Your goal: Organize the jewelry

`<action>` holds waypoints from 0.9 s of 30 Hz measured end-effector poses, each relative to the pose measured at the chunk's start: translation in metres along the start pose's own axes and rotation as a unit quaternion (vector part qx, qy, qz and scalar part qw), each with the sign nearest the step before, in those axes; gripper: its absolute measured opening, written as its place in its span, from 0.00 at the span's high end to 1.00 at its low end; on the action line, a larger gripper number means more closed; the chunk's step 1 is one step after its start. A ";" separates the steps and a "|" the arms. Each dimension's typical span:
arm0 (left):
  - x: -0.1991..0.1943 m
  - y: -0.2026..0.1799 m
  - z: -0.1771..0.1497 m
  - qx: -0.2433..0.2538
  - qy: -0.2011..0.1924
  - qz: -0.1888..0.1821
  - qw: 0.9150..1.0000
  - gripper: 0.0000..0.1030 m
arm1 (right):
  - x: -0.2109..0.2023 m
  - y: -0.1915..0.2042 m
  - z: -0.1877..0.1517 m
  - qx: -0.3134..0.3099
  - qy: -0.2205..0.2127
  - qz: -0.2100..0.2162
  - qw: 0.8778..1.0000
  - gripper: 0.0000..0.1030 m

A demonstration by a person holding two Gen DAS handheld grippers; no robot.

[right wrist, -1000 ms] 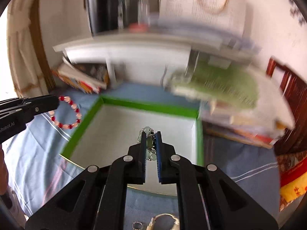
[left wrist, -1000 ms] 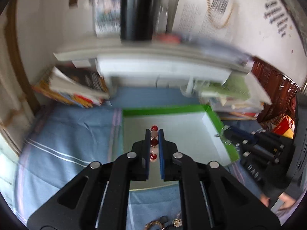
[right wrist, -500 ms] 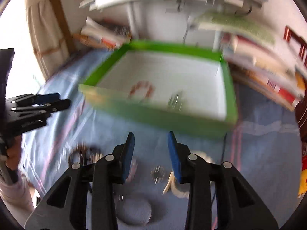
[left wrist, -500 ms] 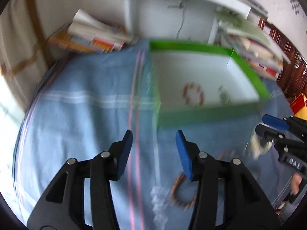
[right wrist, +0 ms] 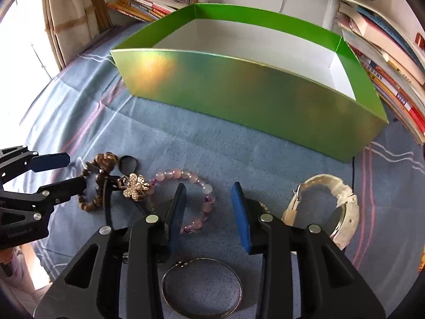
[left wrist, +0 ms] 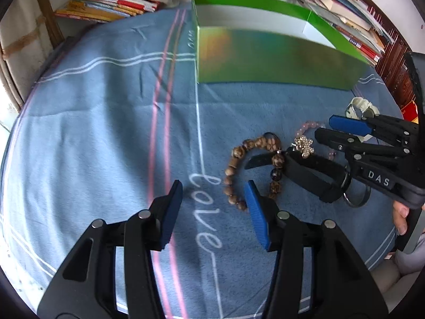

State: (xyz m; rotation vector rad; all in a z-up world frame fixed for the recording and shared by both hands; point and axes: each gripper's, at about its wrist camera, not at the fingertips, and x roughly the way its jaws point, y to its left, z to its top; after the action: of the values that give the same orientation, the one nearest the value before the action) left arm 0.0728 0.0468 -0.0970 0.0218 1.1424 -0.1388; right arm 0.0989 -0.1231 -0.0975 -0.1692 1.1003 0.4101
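The green box (right wrist: 252, 93) stands on the blue cloth, and its front wall hides what lies inside. My left gripper (left wrist: 212, 188) is open low over the cloth, its right finger beside a brown bead bracelet (left wrist: 239, 164). My right gripper (right wrist: 208, 188) is open above a pink bead bracelet (right wrist: 186, 175), the pads apart from it. A pearl flower brooch (right wrist: 135, 183) on a black clip (left wrist: 305, 170) lies between the two bracelets. In the left wrist view the right gripper (left wrist: 324, 127) comes in from the right. The left gripper (right wrist: 69, 171) shows at the left edge of the right wrist view.
A white watch (right wrist: 332, 204) lies right of my right gripper and a thin silver bangle (right wrist: 202, 287) under its fingers. Stacks of books (left wrist: 114, 2) line the far side. A person's fingers (left wrist: 401, 215) hold the right tool.
Both grippers were shut on jewelry above the box. They opened, and a red bracelet and a small chain lay in the box. Both then dropped to the cloth in front of it.
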 end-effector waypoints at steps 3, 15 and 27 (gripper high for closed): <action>0.004 -0.003 0.000 0.005 -0.006 0.016 1.000 0.69 | 0.001 0.003 0.000 -0.004 -0.003 -0.007 1.000 0.67; -0.042 -0.001 0.024 -0.003 -0.078 0.002 0.997 0.92 | -0.031 0.000 0.002 0.008 -0.043 0.017 0.999 0.92; -0.038 -0.029 0.068 0.017 -0.115 0.006 0.993 0.92 | -0.048 -0.026 0.013 0.065 -0.073 0.000 0.995 0.92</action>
State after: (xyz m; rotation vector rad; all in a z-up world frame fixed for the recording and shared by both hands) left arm 0.1153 0.0163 -0.0324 0.0420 0.9096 -0.1470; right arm 0.1015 -0.1543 -0.0509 -0.0238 0.9795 0.3431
